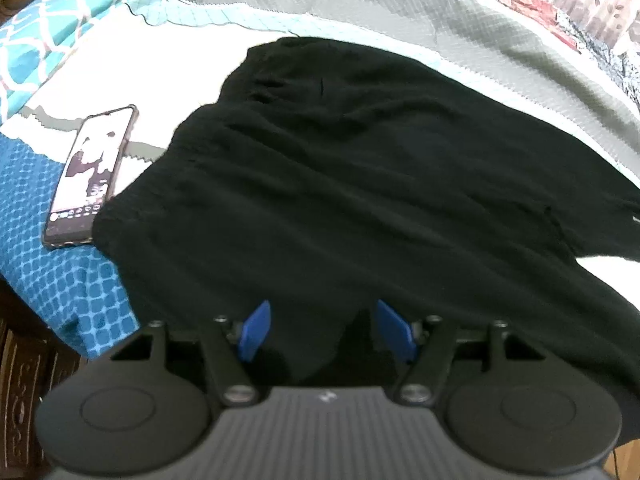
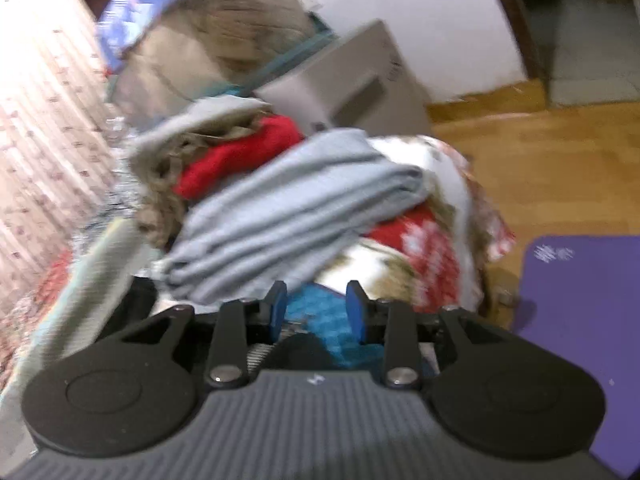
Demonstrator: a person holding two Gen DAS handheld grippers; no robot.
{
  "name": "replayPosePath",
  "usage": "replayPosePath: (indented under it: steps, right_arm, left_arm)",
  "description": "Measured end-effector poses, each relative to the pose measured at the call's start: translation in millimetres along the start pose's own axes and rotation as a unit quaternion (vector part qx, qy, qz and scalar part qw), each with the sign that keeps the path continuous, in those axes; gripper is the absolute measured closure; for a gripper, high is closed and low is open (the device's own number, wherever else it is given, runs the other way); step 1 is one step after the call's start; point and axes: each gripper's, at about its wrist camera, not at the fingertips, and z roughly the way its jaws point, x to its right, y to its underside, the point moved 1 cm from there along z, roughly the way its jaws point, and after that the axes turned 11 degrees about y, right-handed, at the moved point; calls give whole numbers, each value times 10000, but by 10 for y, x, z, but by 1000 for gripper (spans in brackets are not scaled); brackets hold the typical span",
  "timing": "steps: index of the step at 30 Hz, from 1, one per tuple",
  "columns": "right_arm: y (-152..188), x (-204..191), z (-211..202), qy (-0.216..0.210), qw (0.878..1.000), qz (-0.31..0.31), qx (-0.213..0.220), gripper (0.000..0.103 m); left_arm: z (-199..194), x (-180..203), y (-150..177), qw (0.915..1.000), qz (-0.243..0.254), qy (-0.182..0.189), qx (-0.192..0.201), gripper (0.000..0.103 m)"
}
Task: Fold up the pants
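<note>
Black pants lie spread over a bed, filling most of the left wrist view. My left gripper hovers at their near edge and points steeply down, its blue pads standing well apart. Black cloth lies under and between them, and I see no pad pressing on it. In the blurred right wrist view my right gripper is open, with only the blue patterned bedcover showing in the gap. A dark bit of cloth sits just below its jaws; whether it belongs to the pants I cannot tell.
A phone lies on the bedcover just left of the pants. A teal patterned pillow is at the far left. Ahead of the right gripper is a pile of clothes with a grey folded cloth, a cardboard box, and a purple mat on the wooden floor.
</note>
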Motion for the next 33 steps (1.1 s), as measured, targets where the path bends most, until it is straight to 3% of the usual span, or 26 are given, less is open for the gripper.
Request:
replayPosePath:
  steps: [4,10,17,21,25,28,33]
  right_arm:
    - [-11,-279,-32,-397,9988,-245,-130,67]
    - [44,-830,-37,-1080,9894,-555,-799,67]
    - [286,-1394,-99,-1420,9760,-1149,-1183,67]
    - [359,-1489,-103,-1155,9753,-1501,-1134,67]
    - [186,-1240,-19,-776,9876,-999,-934,67]
    - [135,-1112,84,-776,9882,-662,-1139,67]
    - [368,-1184,301,-949,9789,-758,-1644,67]
  left_arm:
    - [81,11,4,9999,29,64,-83,42]
    - [99,-113,-49,9999,-66,78,-21,43]
    - [109,-375,-131,9995,-317,49,55,43]
    - [90,-511,-185,9990,-418,69,116,43]
    - [138,-595,-224,9989,-448,21,116,43]
    - [187,-595,-233,9991,-402,-28,108,43]
    - [284,-508,-197,9996,-3,-273,68,43]
